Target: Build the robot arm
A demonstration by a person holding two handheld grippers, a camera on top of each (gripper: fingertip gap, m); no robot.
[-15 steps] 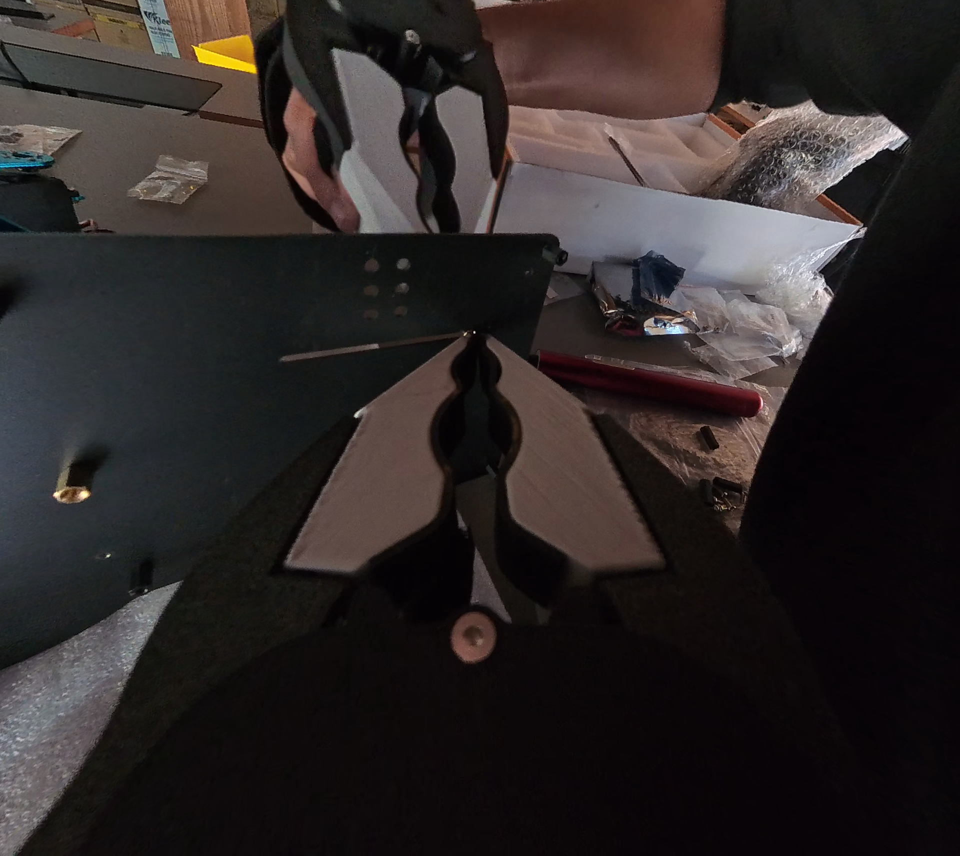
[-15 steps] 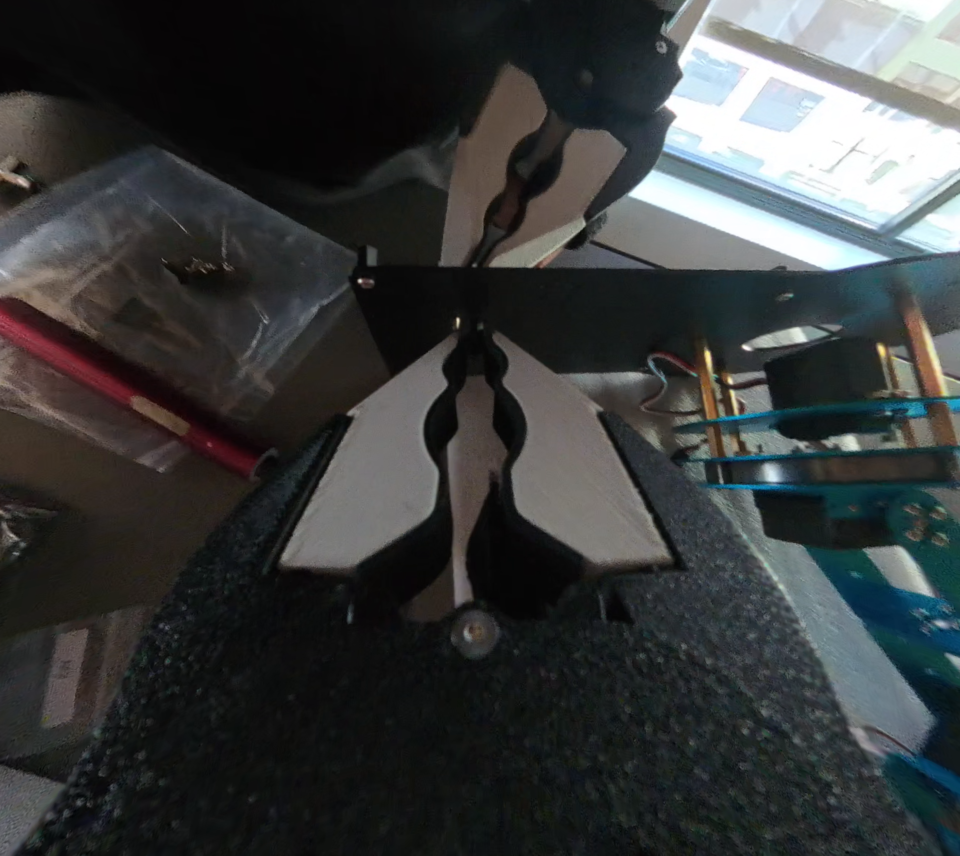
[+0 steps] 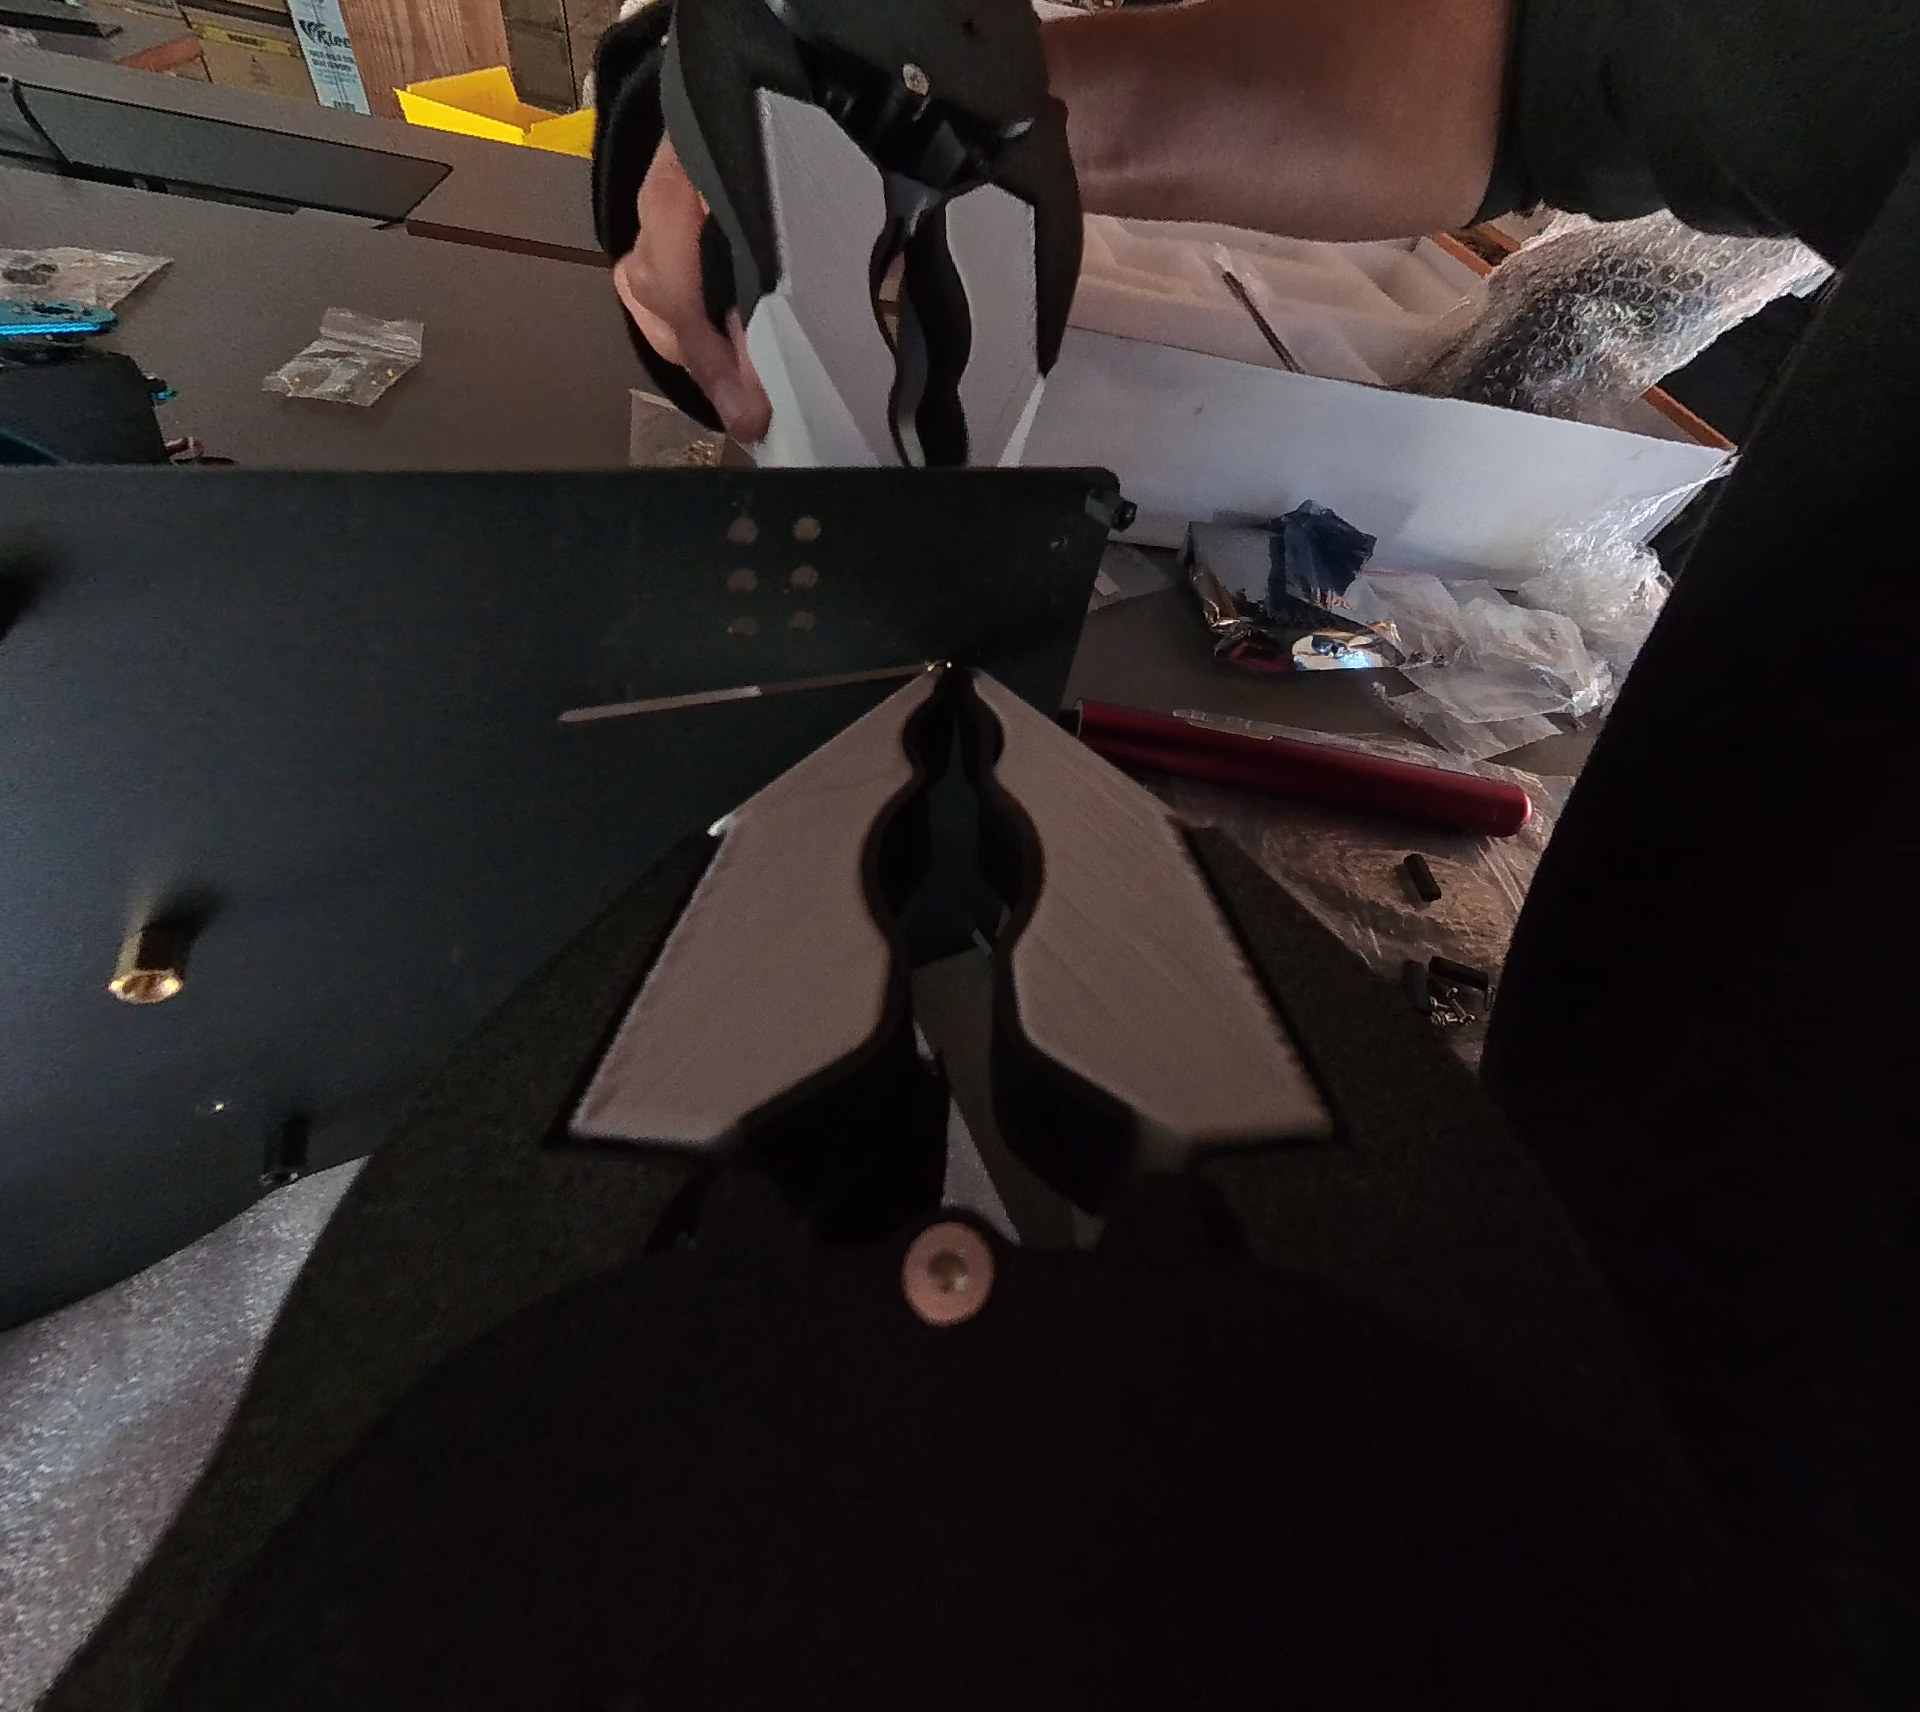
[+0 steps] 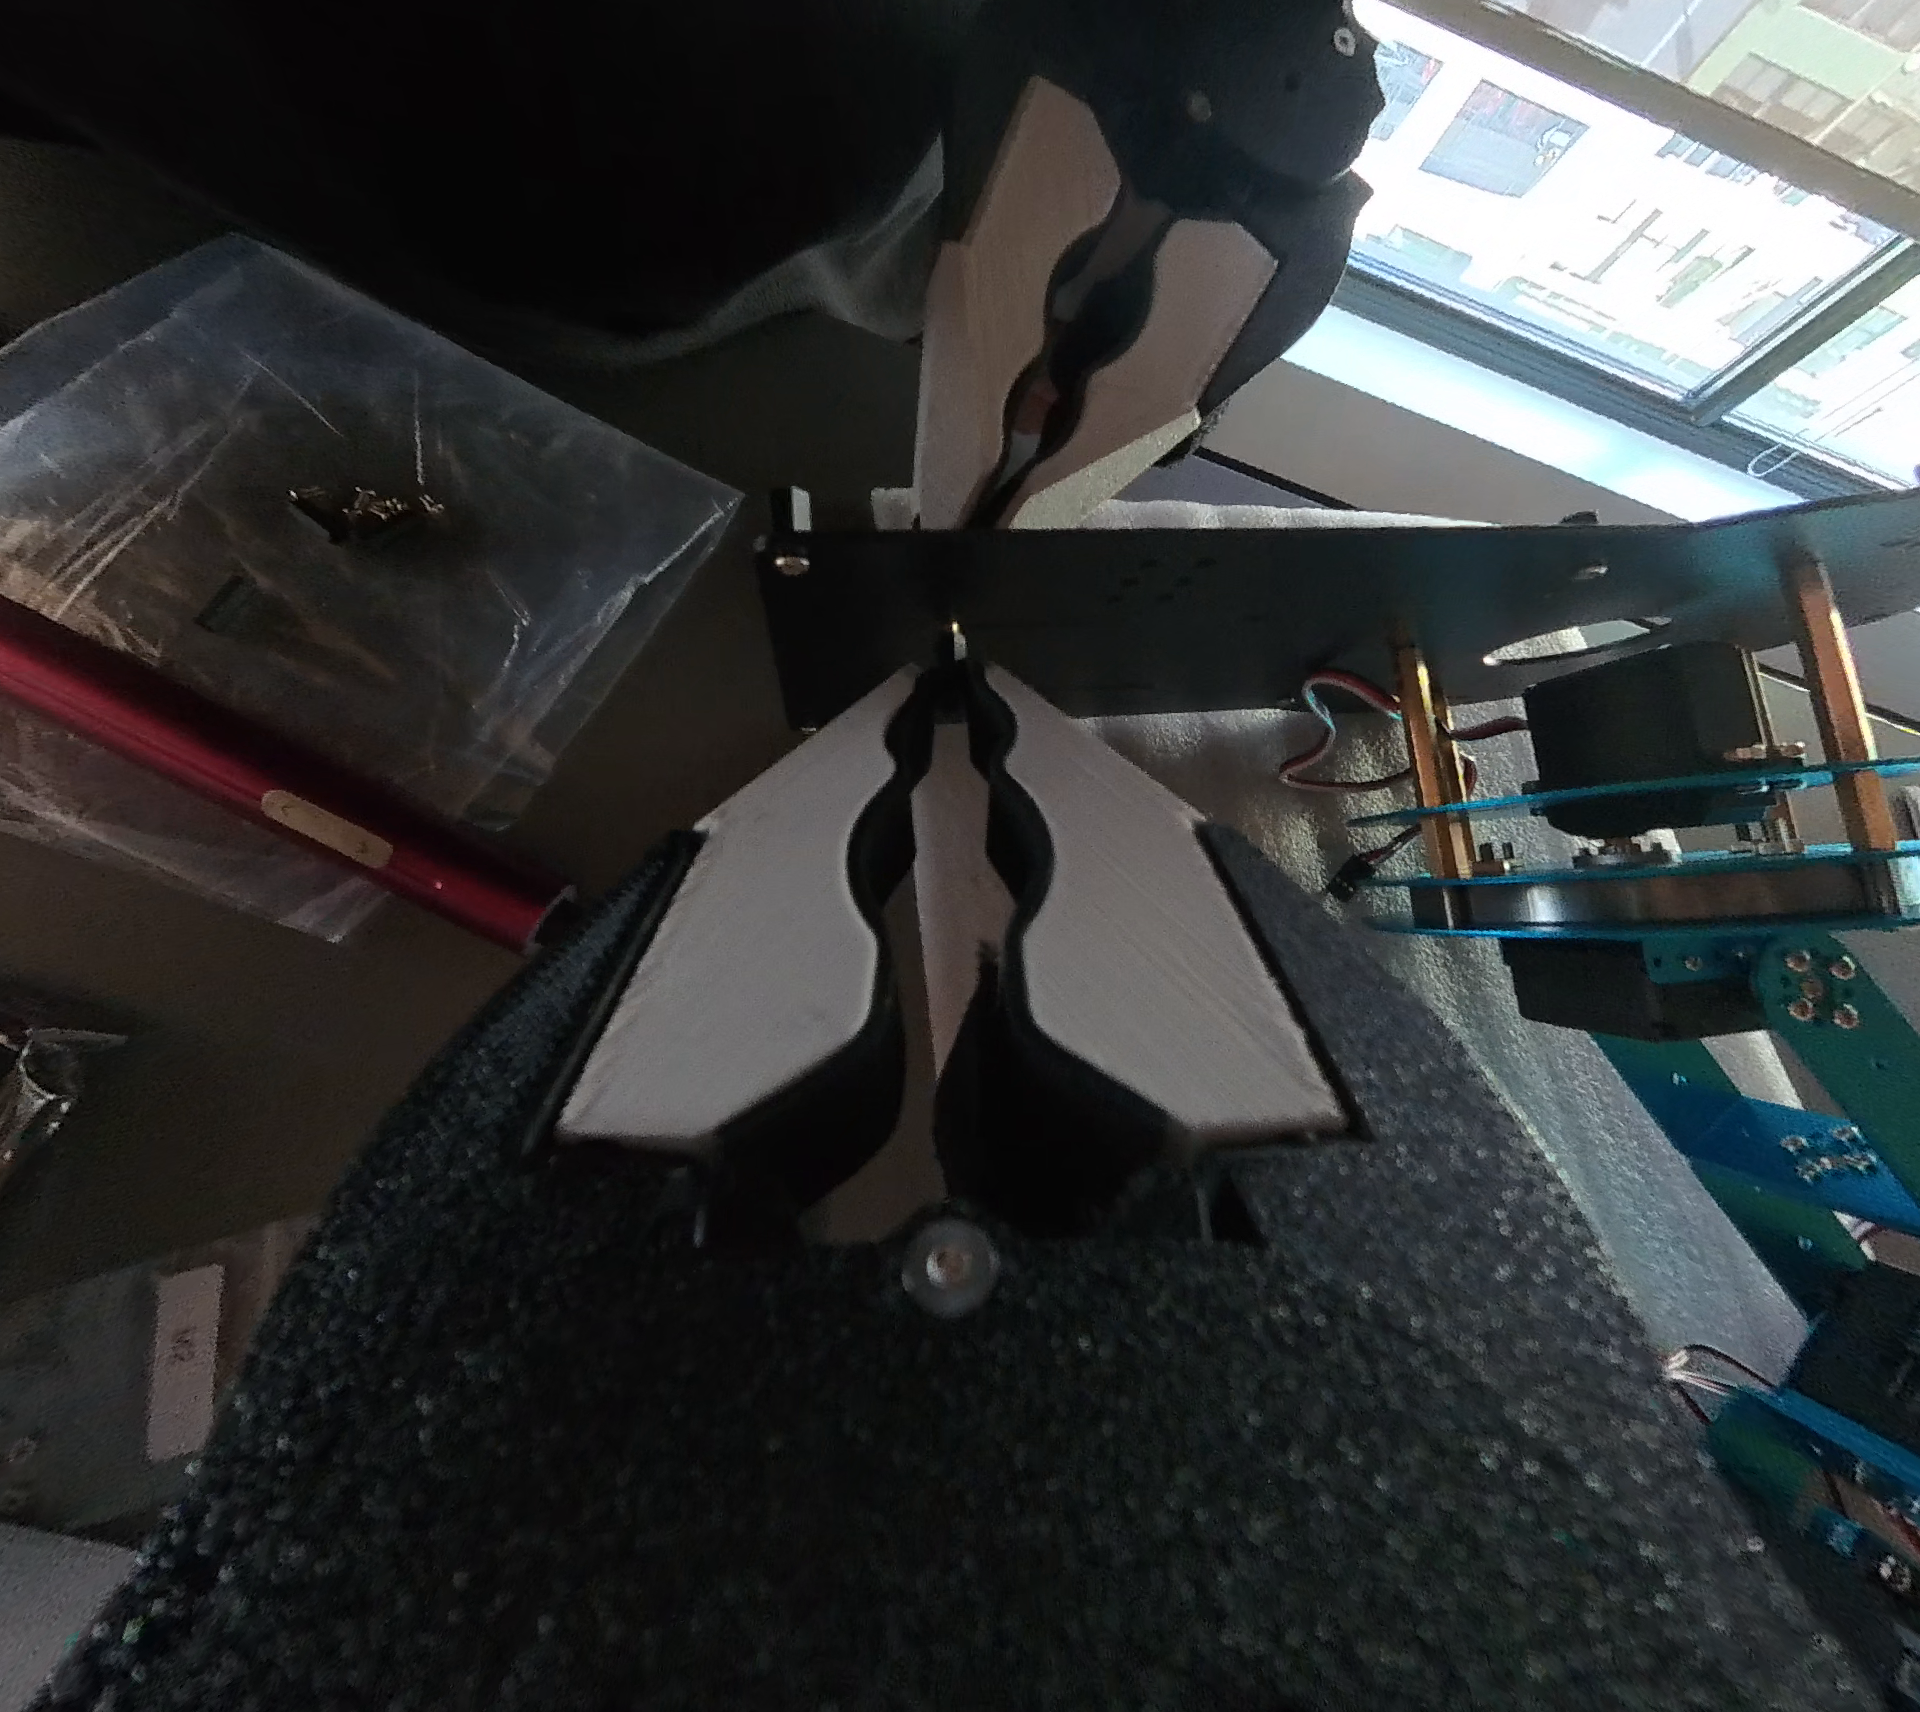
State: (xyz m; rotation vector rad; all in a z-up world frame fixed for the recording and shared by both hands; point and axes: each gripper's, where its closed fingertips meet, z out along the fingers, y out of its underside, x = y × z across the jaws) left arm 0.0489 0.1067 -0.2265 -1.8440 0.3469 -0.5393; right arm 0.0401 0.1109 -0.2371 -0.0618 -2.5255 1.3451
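A black metal plate point(image 3: 364, 727) lies flat, with a brass standoff point(image 3: 145, 976) on it. My left gripper point(image 3: 951, 675) is shut on a thin metal rod point(image 3: 727, 694) that lies across the top of the plate near its right end. My right gripper point(image 4: 956, 665) is shut on a small brass part point(image 4: 954, 626) held against the underside of the plate point(image 4: 1247, 613). In the left wrist view the right gripper point(image 3: 914, 436) hangs down behind the plate's far edge. In the right wrist view the left gripper point(image 4: 997, 504) meets the plate from above, directly opposite.
A red tube point(image 3: 1299, 769) lies right of the plate and shows in the right wrist view point(image 4: 260, 815). A clear bag of screws point(image 4: 364, 509), a white foam-lined box point(image 3: 1351, 436) and bubble wrap point(image 3: 1610, 312) are nearby. A blue frame with a black servo point(image 4: 1662, 758) stands under the plate.
Almost nothing: both grippers stay shut at the same spot on the plate, with only a slight shift of the views.
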